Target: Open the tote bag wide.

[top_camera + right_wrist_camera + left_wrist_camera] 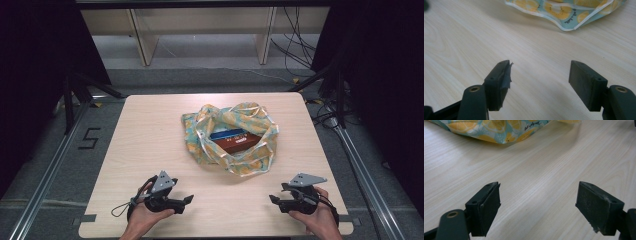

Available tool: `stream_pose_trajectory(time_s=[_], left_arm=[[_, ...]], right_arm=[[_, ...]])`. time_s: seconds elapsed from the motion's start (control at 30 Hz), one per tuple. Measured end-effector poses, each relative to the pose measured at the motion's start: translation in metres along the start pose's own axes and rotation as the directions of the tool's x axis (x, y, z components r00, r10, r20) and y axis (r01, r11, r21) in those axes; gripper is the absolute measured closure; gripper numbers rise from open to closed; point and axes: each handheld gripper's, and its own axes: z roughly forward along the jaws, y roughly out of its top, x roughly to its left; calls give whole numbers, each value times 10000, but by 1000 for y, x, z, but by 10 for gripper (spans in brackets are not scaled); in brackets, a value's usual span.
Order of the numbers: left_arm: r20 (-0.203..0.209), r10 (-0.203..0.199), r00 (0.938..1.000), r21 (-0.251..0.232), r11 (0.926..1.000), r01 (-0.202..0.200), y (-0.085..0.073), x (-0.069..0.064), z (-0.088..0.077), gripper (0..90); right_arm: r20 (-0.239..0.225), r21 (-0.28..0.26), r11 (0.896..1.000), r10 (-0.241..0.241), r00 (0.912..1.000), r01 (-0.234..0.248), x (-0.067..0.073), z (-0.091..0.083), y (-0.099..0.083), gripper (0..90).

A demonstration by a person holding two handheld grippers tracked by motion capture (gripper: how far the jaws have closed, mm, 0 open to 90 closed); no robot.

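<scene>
A teal cloth bag with an orange lemon print (235, 140) lies open in the middle of the wooden table (150, 130). Inside it rest a blue box (228, 134) and a reddish-brown box (241, 143). My left gripper (186, 204) rests low near the table's front edge at the left, jaws open with nothing between them (537, 202); the bag's edge (499, 132) lies ahead of it. My right gripper (274, 202) sits at the front right, also open and empty (540, 80), with the bag's hem (564, 15) ahead of it.
Bare wood lies between both grippers and the bag. A dark floor with a taped mark (90, 137), metal rails (45, 170) and cables (300, 45) surround the table. Wooden furniture legs (142, 40) stand beyond the far edge.
</scene>
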Motion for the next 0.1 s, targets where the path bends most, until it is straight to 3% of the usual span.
stream_pose_trajectory(time_s=[0.07, 0.1], left_arm=[[-9, 86, 10000, 143, 9999, -86, 0, 1, 0, 184], [-72, -265, 9996, -24, 9996, 265, -1, -1, 2, 183]], right_arm=[[14, 27, 10000, -62, 10000, 62, -1, 1, 0, 345], [34, 32, 10000, -79, 10000, 79, -1, 1, 0, 344]])
